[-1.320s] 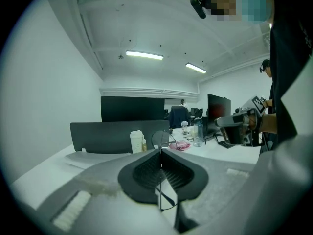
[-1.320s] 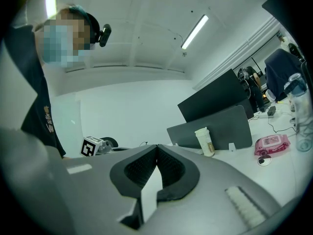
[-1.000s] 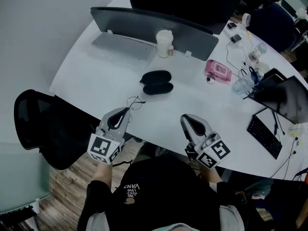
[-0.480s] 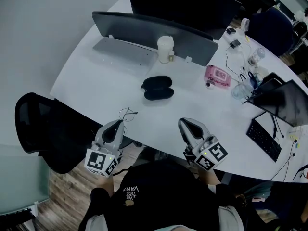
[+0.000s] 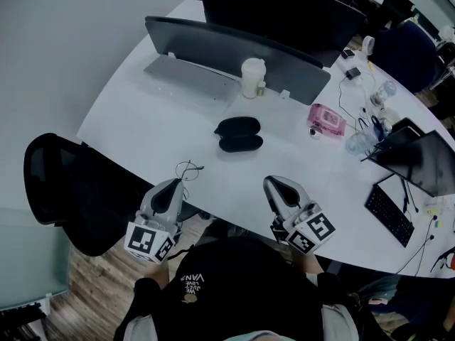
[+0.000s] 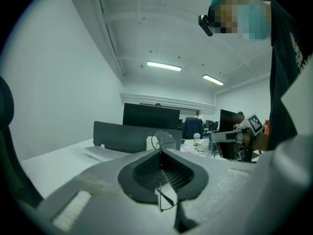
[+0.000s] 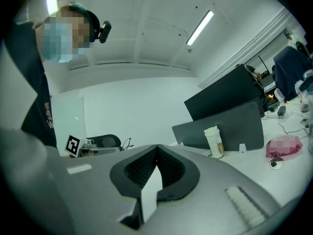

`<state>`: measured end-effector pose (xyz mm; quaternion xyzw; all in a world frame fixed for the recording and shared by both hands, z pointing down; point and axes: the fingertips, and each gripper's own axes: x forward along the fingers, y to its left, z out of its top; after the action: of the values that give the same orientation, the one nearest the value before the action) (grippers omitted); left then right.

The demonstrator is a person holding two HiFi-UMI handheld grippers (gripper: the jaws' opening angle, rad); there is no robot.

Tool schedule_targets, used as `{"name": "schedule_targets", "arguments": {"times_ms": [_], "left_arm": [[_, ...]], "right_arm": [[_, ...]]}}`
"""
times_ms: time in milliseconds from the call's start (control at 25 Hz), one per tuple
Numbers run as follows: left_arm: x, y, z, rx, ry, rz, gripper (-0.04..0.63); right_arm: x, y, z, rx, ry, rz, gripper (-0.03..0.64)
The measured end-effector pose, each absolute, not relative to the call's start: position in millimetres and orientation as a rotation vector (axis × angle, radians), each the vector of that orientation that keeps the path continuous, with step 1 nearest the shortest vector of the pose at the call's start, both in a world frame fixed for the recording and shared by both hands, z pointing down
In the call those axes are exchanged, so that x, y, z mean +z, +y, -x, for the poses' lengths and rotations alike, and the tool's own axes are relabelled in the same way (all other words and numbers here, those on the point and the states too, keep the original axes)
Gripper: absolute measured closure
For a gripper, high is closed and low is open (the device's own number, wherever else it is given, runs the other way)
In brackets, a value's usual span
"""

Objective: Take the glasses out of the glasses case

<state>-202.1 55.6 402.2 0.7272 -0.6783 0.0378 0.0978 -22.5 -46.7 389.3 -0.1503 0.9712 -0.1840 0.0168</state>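
Note:
The black glasses case (image 5: 239,133) lies open in the middle of the white table (image 5: 142,119). The thin wire-framed glasses (image 5: 188,169) are out of it, near the table's front edge. My left gripper (image 5: 178,182) is shut on them. In the left gripper view the glasses (image 6: 165,140) stick up from between the closed jaws of my left gripper (image 6: 161,152), one lens above the tips and another below. My right gripper (image 5: 272,182) hovers over the front edge to the right, well short of the case. In its own view my right gripper (image 7: 157,146) is shut on nothing.
A grey monitor back (image 5: 234,48) and a flat silver keyboard (image 5: 190,77) stand at the far side, with a white bottle (image 5: 252,77) beside them. A pink packet (image 5: 325,120), a laptop (image 5: 419,162) and a black keyboard (image 5: 389,208) sit at the right. A black chair (image 5: 64,190) stands at the left.
My left gripper has drawn the glasses back from the case toward the table's front edge. Over the last half second both grippers have barely moved.

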Motion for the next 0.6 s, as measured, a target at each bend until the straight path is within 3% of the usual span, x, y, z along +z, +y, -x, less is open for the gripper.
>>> {"name": "schedule_targets", "arguments": {"times_ms": [600], "left_arm": [[394.7, 55.1, 209.6, 0.085, -2.003, -2.166, 0.587]], "right_arm": [[386.8, -51.4, 26.8, -0.511, 3.038, 0.517, 0.617]]}}
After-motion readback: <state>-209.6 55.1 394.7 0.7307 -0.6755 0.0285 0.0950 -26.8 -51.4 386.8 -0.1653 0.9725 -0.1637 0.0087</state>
